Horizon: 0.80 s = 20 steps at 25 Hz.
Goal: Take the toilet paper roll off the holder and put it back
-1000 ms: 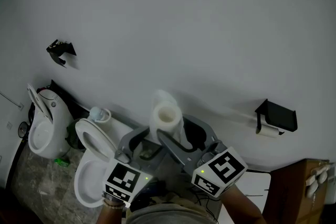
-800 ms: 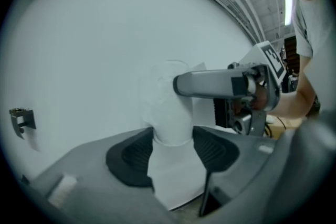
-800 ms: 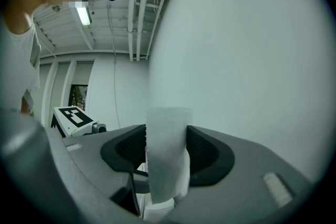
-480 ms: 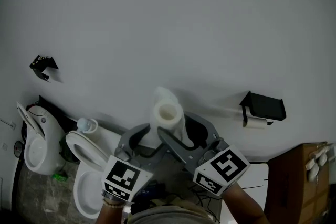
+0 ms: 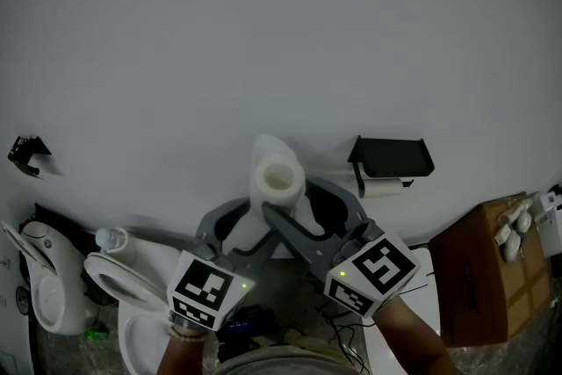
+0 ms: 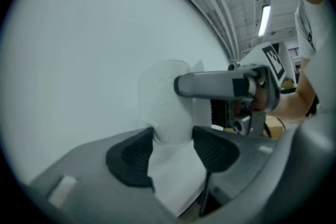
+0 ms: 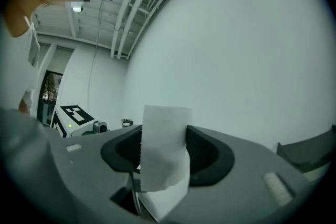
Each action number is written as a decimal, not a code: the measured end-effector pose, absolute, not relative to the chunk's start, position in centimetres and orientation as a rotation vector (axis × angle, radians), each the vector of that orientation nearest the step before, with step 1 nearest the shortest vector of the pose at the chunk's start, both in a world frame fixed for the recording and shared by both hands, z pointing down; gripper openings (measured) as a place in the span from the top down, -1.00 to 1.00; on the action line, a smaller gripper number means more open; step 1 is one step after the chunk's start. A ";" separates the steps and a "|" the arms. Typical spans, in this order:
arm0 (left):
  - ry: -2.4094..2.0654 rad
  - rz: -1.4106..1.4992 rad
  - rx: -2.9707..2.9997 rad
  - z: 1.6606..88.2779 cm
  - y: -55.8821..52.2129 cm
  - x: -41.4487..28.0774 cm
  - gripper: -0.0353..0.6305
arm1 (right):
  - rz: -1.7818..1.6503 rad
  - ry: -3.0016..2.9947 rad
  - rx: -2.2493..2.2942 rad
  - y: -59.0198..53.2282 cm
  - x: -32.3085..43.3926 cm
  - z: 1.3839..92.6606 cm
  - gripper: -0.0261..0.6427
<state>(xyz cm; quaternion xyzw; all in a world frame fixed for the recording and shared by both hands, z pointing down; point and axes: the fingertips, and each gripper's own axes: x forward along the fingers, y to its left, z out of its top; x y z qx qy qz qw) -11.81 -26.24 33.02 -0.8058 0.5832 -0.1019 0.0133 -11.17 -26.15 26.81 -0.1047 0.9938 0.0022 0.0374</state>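
Note:
I hold a white toilet paper roll point(image 5: 279, 180) upright in front of the white wall, its hollow core facing up. My left gripper point(image 5: 248, 228) and my right gripper point(image 5: 307, 219) both close on it from below. In the left gripper view the roll point(image 6: 169, 105) sits pinched between the black pads, a loose sheet hanging down, and the right gripper point(image 6: 231, 85) crosses in front. In the right gripper view the loose paper point(image 7: 164, 152) hangs between the pads. The black holder point(image 5: 392, 155) is on the wall just right of the roll, with a small white roll point(image 5: 384, 186) under it.
A white toilet point(image 5: 132, 277) with a raised seat stands lower left, a toilet brush point(image 5: 109, 237) and a white bin point(image 5: 35, 277) beside it. A cardboard box point(image 5: 487, 268) sits lower right. A small black bracket point(image 5: 26, 149) is on the wall far left.
The view has swung right: the holder now sits close beside the roll, while the toilet and wall bracket slid left. Both grippers keep their grip on the roll.

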 end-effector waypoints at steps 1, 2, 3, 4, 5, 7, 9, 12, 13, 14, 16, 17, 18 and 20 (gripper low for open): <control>1.792 -0.313 -2.526 33.0 -26.8 -11.1 0.20 | 0.013 3.048 -0.348 -26.7 -10.5 26.8 0.21; 1.769 -0.311 -2.540 33.0 -27.4 -10.4 0.20 | 0.020 3.046 -0.375 -27.2 -9.8 26.7 0.21; 1.747 -0.310 -2.552 32.9 -27.9 -9.7 0.20 | 0.026 3.043 -0.401 -27.7 -9.1 26.6 0.21; 1.726 -0.307 -2.560 32.8 -28.5 -9.1 0.20 | 0.031 3.039 -0.426 -28.3 -8.4 26.5 0.21; 1.707 -0.304 -2.565 32.6 -29.1 -8.5 0.20 | 0.034 3.036 -0.449 -28.8 -7.9 26.4 0.21; 1.673 -0.300 -2.572 32.4 -29.9 -7.7 0.20 | 0.039 3.030 -0.491 -29.6 -7.1 26.3 0.21; 1.640 -0.294 -2.584 32.3 -30.5 -6.9 0.20 | 0.049 3.023 -0.534 -30.2 -6.4 26.3 0.21; 1.588 -0.279 -2.608 31.9 -31.7 -5.2 0.20 | 0.055 3.012 -0.606 -31.5 -4.7 26.2 0.21; 1.572 -0.274 -2.615 31.8 -32.2 -4.6 0.20 | 0.055 3.008 -0.629 -32.0 -4.1 26.2 0.21; 1.557 -0.269 -2.621 31.7 -32.5 -4.2 0.20 | 0.057 3.005 -0.651 -32.4 -3.7 26.2 0.21; 1.530 -0.261 -2.632 31.5 -32.8 -3.8 0.20 | 0.068 2.998 -0.698 -33.1 -3.1 26.2 0.21; 1.519 -0.258 -2.636 31.4 -33.1 -3.4 0.21 | 0.072 2.993 -0.723 -33.6 -2.5 26.2 0.21; 1.511 -0.255 -2.640 31.4 -33.5 -2.8 0.21 | 0.074 2.986 -0.749 -34.4 -1.6 26.0 0.21; 1.504 -0.247 -2.647 31.2 -34.1 -1.8 0.21 | 0.080 2.971 -0.800 -36.0 0.0 25.8 0.21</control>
